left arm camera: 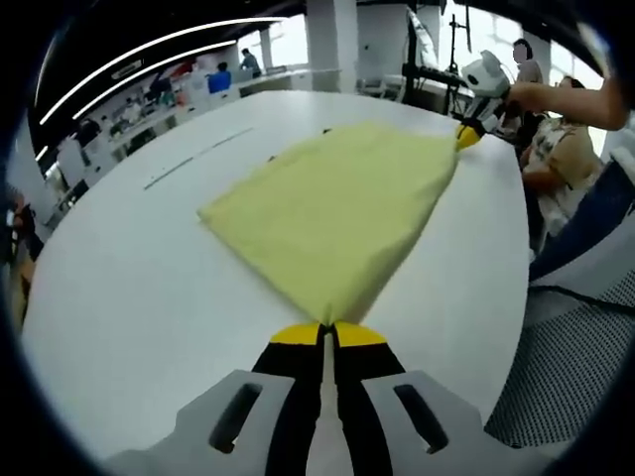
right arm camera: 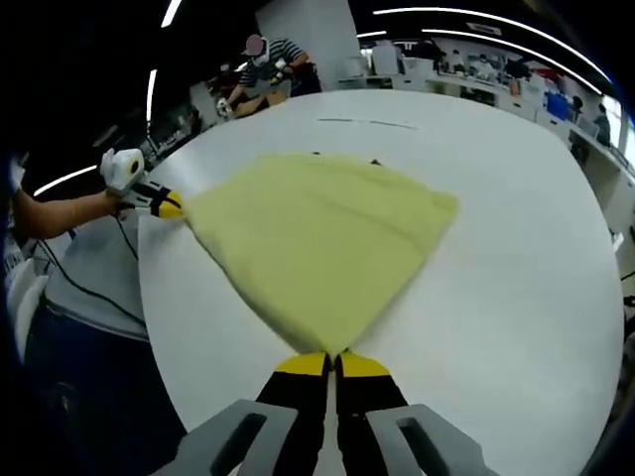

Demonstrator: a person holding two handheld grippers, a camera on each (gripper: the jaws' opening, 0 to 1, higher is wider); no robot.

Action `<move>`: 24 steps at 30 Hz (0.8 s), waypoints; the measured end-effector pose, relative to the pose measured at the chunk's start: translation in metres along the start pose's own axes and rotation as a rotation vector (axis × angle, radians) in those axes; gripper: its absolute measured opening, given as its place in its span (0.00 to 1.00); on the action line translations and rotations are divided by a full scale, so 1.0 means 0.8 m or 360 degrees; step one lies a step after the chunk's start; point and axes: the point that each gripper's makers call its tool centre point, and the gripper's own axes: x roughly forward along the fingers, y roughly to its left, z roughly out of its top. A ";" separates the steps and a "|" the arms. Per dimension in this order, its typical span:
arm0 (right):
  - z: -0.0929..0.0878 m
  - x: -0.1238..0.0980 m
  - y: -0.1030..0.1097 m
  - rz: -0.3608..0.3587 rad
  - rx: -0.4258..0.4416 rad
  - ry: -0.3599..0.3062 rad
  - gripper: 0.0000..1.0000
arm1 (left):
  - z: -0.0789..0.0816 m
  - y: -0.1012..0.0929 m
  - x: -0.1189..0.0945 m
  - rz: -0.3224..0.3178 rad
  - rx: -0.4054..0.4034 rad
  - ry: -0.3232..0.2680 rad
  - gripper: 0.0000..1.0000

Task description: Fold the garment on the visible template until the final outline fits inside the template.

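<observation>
We held the yellow garment (left arm camera: 337, 213) stretched over the white table (left arm camera: 129, 297), each corner pinched: left gripper (left arm camera: 328, 335) and right gripper (right arm camera: 331, 363) both had jaws clamped on cloth. We judged a corner could slip if we pulled apart too hard, spoiling the fold. Thin dark template marks (right arm camera: 369, 123) lay beyond. Around us, an open office with seated people.

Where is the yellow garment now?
The garment lies spread on the white table, held at two corners: the left gripper at the near corner, the right gripper at the far right.
</observation>
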 end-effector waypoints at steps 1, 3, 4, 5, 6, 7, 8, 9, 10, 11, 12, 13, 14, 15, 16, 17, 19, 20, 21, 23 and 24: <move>0.000 0.000 0.000 -0.0005 0.0005 0.0000 0.00 | 0.000 0.000 0.000 0.0009 -0.0017 -0.0006 0.01; 0.000 -0.001 0.000 -0.0015 0.0012 -0.0014 0.00 | 0.000 -0.001 0.001 -0.0001 -0.0055 -0.0017 0.01; 0.001 -0.001 0.000 -0.0022 0.0013 -0.0022 0.00 | 0.002 -0.001 0.001 0.0015 -0.0089 -0.0031 0.01; 0.002 -0.002 -0.001 -0.0033 0.0020 -0.0030 0.00 | 0.002 -0.001 0.001 0.0016 -0.0103 -0.0034 0.01; 0.003 -0.002 -0.001 -0.0042 0.0031 -0.0042 0.00 | 0.003 -0.003 0.000 0.0011 -0.0136 -0.0043 0.02; 0.004 -0.003 -0.001 -0.0046 0.0032 -0.0048 0.02 | 0.003 -0.003 0.000 0.0011 -0.0163 -0.0050 0.03; 0.005 -0.003 -0.002 -0.0057 0.0044 -0.0061 0.05 | 0.003 -0.003 0.000 0.0011 -0.0192 -0.0054 0.04; 0.006 -0.004 -0.003 -0.0059 0.0053 -0.0070 0.07 | 0.003 -0.003 0.000 0.0010 -0.0207 -0.0059 0.06; 0.007 -0.004 -0.002 -0.0057 0.0062 -0.0077 0.10 | 0.004 -0.003 0.000 0.0009 -0.0226 -0.0072 0.08; 0.010 -0.005 -0.001 -0.0059 0.0073 -0.0095 0.14 | 0.005 -0.002 -0.001 0.0009 -0.0258 -0.0090 0.10; 0.012 -0.006 0.000 -0.0060 0.0075 -0.0108 0.17 | 0.007 -0.003 -0.002 0.0008 -0.0276 -0.0103 0.13; 0.013 -0.006 0.001 -0.0060 0.0076 -0.0116 0.21 | 0.011 -0.002 -0.003 0.0010 -0.0316 -0.0133 0.16; 0.014 -0.007 0.002 -0.0063 0.0077 -0.0123 0.27 | 0.012 -0.002 -0.003 0.0005 -0.0359 -0.0153 0.18; 0.015 -0.007 0.002 -0.0070 0.0080 -0.0131 0.32 | 0.013 -0.001 -0.004 0.0011 -0.0390 -0.0166 0.23; 0.018 -0.009 0.004 -0.0079 0.0076 -0.0144 0.38 | 0.016 0.001 -0.005 0.0026 -0.0392 -0.0183 0.26; 0.019 -0.009 0.004 -0.0087 0.0076 -0.0155 0.44 | 0.019 0.002 -0.007 0.0033 -0.0410 -0.0200 0.29; 0.025 -0.013 0.006 -0.0097 0.0088 -0.0193 0.52 | 0.022 0.003 -0.010 0.0043 -0.0436 -0.0222 0.35; 0.028 -0.014 0.007 -0.0096 0.0097 -0.0207 0.56 | 0.023 0.004 -0.010 0.0043 -0.0444 -0.0228 0.37; 0.031 -0.016 0.009 -0.0096 0.0106 -0.0219 0.59 | 0.024 0.005 -0.012 0.0048 -0.0448 -0.0232 0.41; 0.040 -0.022 0.013 -0.0105 0.0109 -0.0264 0.67 | 0.031 0.002 -0.016 0.0041 -0.0442 -0.0250 0.47; 0.045 -0.024 0.014 -0.0115 0.0101 -0.0292 0.71 | 0.035 0.001 -0.018 0.0036 -0.0441 -0.0265 0.52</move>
